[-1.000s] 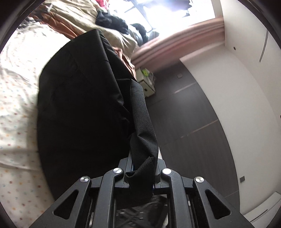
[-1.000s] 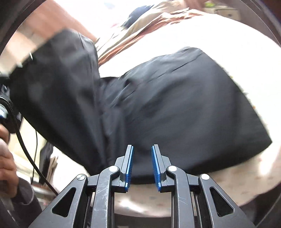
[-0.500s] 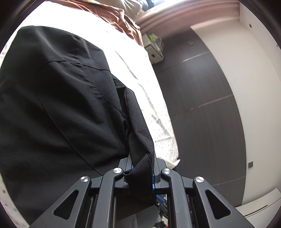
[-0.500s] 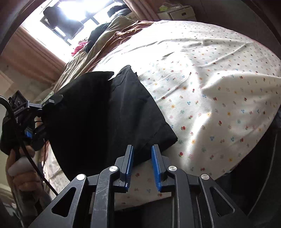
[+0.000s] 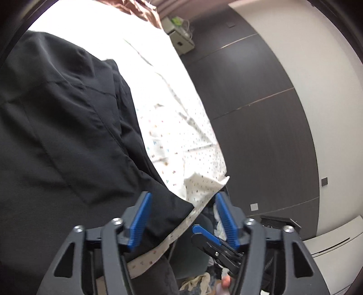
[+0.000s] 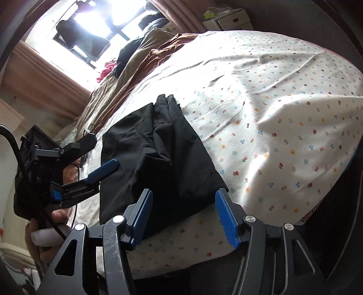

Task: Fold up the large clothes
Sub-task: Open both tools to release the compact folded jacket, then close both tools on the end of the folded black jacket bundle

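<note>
A black garment (image 6: 158,158) lies folded on the flower-print bed sheet (image 6: 283,113), near the bed's front edge. It fills the left of the left wrist view as the garment (image 5: 56,136). My left gripper (image 5: 183,217) is opening; the garment's near corner lies between its blue pads (image 5: 140,217) and neither pad presses it. My right gripper (image 6: 185,215) is opening too, above the garment's near edge, gripping nothing. The left gripper (image 6: 102,154) shows at the garment's left side, held by a hand (image 6: 45,227).
Brown and tan bedding (image 6: 136,65) with dark and pink clothes is piled at the bed's far end under a bright window (image 6: 90,29). A white nightstand (image 6: 229,20) stands by the bed. Dark wall panels (image 5: 261,113) run along the bed's side.
The left gripper has let go of the black fabric fold and its jaws have spread. The right jaws have spread as well. The garment now rests flat and folded on the sheet.
</note>
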`<state>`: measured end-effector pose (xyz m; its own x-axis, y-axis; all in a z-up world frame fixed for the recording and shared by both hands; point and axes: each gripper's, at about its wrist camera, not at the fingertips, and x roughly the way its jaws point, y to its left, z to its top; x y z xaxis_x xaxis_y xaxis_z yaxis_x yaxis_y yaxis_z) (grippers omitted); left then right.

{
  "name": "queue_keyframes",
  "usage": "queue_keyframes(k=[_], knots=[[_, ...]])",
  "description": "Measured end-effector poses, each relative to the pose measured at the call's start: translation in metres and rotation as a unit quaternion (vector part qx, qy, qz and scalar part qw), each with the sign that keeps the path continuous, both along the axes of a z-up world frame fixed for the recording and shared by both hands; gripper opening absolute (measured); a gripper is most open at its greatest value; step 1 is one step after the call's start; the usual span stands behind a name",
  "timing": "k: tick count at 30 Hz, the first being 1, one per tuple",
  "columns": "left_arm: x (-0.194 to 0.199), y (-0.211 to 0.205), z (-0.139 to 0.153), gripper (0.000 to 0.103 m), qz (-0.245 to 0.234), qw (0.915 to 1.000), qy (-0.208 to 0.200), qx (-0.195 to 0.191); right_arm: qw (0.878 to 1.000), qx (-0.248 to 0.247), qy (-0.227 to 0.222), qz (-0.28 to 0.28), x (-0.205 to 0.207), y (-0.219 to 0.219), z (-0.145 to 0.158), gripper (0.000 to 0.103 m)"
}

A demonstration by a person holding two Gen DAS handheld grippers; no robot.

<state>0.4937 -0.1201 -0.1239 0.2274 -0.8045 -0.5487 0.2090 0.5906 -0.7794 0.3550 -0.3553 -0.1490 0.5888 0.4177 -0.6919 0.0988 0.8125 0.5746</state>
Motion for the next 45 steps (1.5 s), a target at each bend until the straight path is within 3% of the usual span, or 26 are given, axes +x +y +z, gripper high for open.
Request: queue_keyframes(k=[5,11,13,14,15,18,23,28,34,41,45], knots=[[-0.006,0.054,0.002,0.068,0.055,0.9979,-0.008,0.033,0.999,0.026,-0.018,0.014,0.011,0.012,0.001,0.074],[-0.025,0.127,-0.002,0.068,0.134,0.9885,-0.008,0.071,0.999,0.023,-0.018,0.012,0.039,0.023,-0.001,0.073],[-0.034,0.15,-0.008,0.068,0.159,0.984,-0.004,0.081,1.0,0.006,-0.025,0.004,0.045,0.027,0.0,0.051],[-0.038,0.16,-0.013,0.068,0.171,0.9812,0.0,0.089,1.0,0.005,-0.023,0.007,0.048,0.028,-0.001,0.022],[-0.041,0.172,-0.018,0.068,0.184,0.9781,0.005,0.098,1.0,0.004,-0.018,0.009,0.052,0.027,-0.003,0.012],[-0.054,0.191,-0.033,0.068,0.209,0.9712,0.022,0.112,0.999,0.013,-0.034,0.001,0.05,0.018,-0.001,0.005],[-0.076,0.205,-0.056,0.066,0.205,0.9711,0.049,0.112,0.999,0.013,-0.034,-0.016,0.038,0.004,-0.003,0.003],[-0.079,0.184,-0.072,0.037,0.174,0.9786,0.064,0.09,0.999,0.016,-0.018,-0.034,0.023,-0.01,-0.015,0.003],[-0.073,0.168,-0.064,0.036,0.15,0.9839,0.056,0.078,0.998,0.002,-0.012,-0.055,0.01,-0.024,-0.018,0.003],[-0.064,0.166,-0.07,0.036,0.146,0.9838,0.061,0.084,0.997,0.005,0.034,-0.074,0.017,-0.032,-0.063,0.002],[-0.068,0.168,-0.068,0.036,0.147,0.9841,0.062,0.079,0.996,-0.008,0.021,-0.082,0.016,-0.033,-0.048,0.002]])
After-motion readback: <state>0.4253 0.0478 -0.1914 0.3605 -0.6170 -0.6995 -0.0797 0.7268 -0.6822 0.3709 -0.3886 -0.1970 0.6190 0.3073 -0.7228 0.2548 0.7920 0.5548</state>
